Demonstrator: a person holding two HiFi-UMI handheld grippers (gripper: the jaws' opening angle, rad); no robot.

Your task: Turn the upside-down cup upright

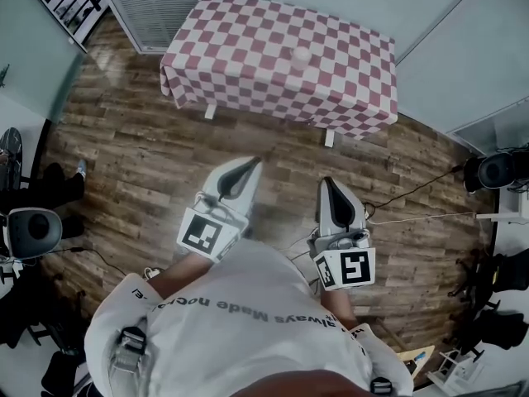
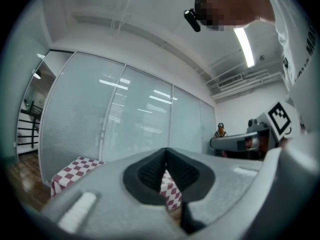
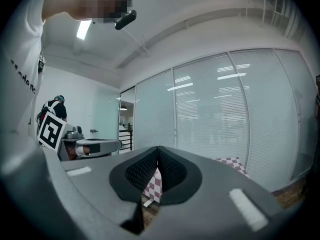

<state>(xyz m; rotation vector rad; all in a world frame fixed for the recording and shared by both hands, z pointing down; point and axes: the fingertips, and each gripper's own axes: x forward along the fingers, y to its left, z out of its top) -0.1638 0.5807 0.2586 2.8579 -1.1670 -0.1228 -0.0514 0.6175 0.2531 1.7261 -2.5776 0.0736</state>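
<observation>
While the table (image 1: 216,66) is still well ahead, both tools are held level and idle, probably for the approach.
- Left gripper (image 1: 253,164): jaws pressed together, empty.
- Cup (image 1: 300,55): mid-cloth, clear of every edge; too small to tell which way up.
- Right gripper (image 1: 329,182): jaws pressed together, empty.
- Floor (image 1: 281,143): open between.

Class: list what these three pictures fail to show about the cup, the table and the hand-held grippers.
- cup, head view: a small pale blob; upright or upside-down cannot be told.
- table, left gripper view: mostly hidden by the left hand-held gripper; no cup visible.
- right gripper view: the right hand-held gripper hides most of the table too.
</observation>
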